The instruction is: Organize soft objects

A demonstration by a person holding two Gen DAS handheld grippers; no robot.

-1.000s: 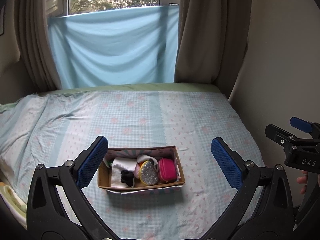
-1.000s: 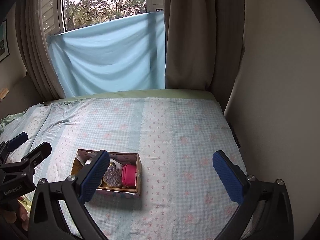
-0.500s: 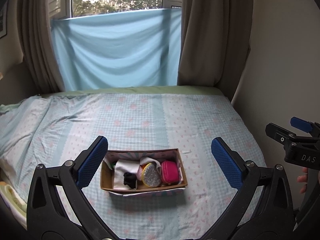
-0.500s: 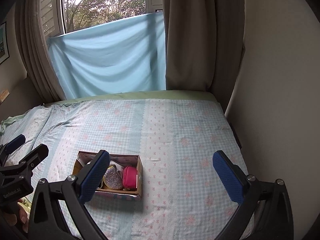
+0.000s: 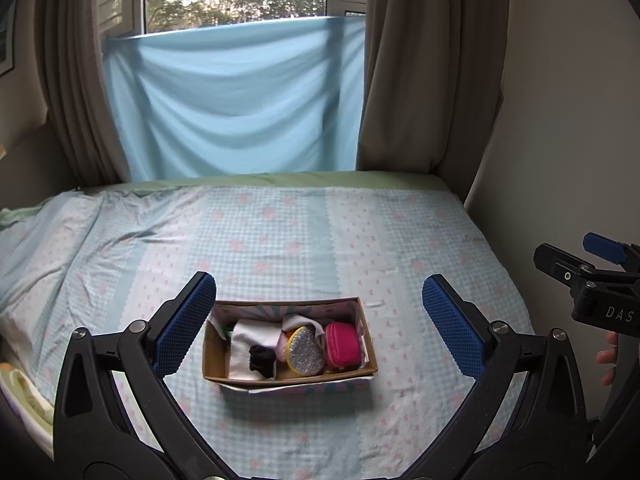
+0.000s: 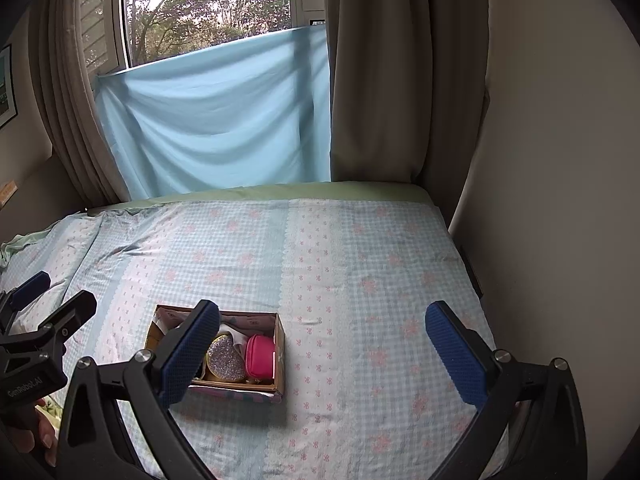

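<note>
A small cardboard box [image 5: 360, 312] sits on the bed. It holds a white cloth [image 5: 252, 334], a black sock [image 5: 262, 358], a glittery silver heart pouch [image 5: 306, 354] and a pink pouch [image 5: 342, 346]. The box also shows in the right wrist view [image 6: 279, 344], with the heart pouch [image 6: 226, 364] and pink pouch [image 6: 260, 356]. My left gripper [image 5: 318, 324] is open and empty, held back above the box. My right gripper [image 6: 324, 354] is open and empty, to the right of the box.
The bed [image 5: 280, 240] has a light blue checked sheet with pink flowers. A wall [image 6: 560, 200] runs along its right side. A blue cloth [image 5: 240, 100] and brown curtains [image 5: 420, 80] hang at the window behind. A yellow-green cloth [image 5: 16, 384] lies at the bed's left edge.
Both grippers have drawn back and tilted up a little, so the box sits lower in both views. Both stay open and empty.
</note>
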